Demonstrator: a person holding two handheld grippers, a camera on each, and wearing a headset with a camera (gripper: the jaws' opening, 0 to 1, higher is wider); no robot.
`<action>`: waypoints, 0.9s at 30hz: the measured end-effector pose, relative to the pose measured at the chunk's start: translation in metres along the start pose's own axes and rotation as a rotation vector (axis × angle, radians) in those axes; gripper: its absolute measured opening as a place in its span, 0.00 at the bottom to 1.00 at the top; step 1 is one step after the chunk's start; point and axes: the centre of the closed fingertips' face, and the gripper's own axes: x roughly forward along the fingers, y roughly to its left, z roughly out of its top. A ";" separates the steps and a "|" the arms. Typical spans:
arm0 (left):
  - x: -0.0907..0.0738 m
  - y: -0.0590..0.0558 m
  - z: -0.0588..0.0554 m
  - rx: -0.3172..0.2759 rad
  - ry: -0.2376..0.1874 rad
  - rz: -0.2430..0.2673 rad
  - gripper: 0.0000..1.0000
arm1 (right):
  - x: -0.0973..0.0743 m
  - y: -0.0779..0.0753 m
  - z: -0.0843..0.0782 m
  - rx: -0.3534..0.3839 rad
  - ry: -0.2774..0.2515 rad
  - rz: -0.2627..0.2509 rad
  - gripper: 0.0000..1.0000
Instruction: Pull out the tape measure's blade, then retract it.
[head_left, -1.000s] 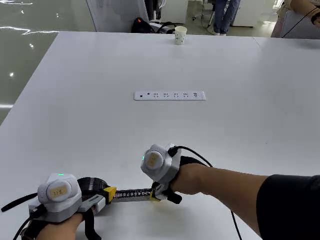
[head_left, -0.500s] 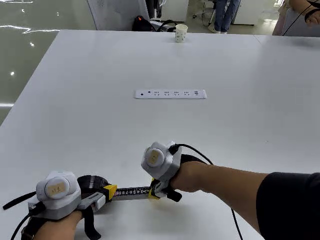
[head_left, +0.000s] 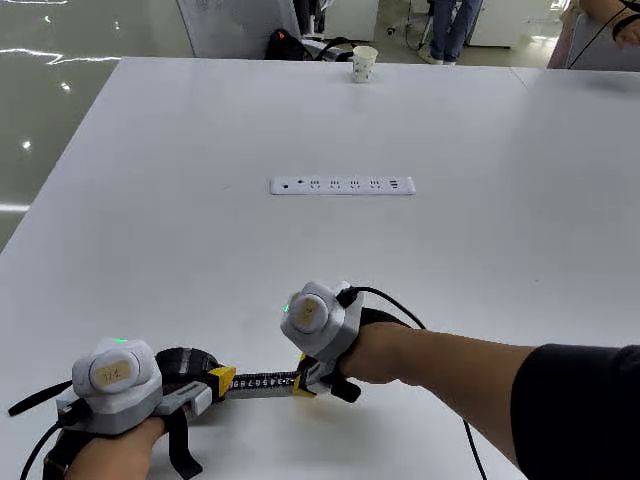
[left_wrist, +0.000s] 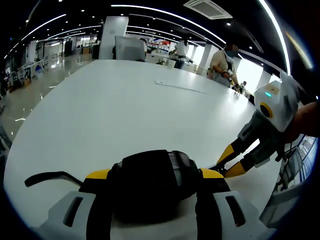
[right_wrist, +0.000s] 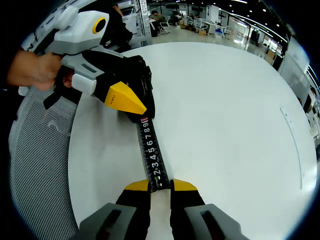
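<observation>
The black tape measure case (head_left: 183, 366) lies on the white table (head_left: 200, 220) at the near left, and my left gripper (head_left: 205, 378) is shut on it. In the left gripper view the case (left_wrist: 150, 182) sits between the yellow-tipped jaws of the left gripper (left_wrist: 155, 175). A short length of blade (head_left: 262, 382) runs right from the case to my right gripper (head_left: 303, 386), which is shut on the blade's end. In the right gripper view the numbered blade (right_wrist: 151, 157) leads from the right gripper (right_wrist: 160, 186) up to the case (right_wrist: 136, 80).
A white power strip (head_left: 342, 185) lies mid-table. A paper cup (head_left: 364, 64) stands near the far edge. A cable (head_left: 400, 312) trails from the right gripper along the person's forearm. People stand beyond the table.
</observation>
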 end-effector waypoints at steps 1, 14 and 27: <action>0.000 0.000 0.000 0.000 0.000 0.000 0.62 | 0.000 0.000 0.001 -0.001 -0.003 0.000 0.11; -0.001 0.000 0.000 0.001 0.004 -0.002 0.62 | 0.002 0.002 0.005 0.001 -0.018 0.009 0.11; -0.001 0.000 -0.001 0.001 0.007 -0.004 0.63 | 0.004 0.004 0.010 -0.001 -0.029 0.016 0.11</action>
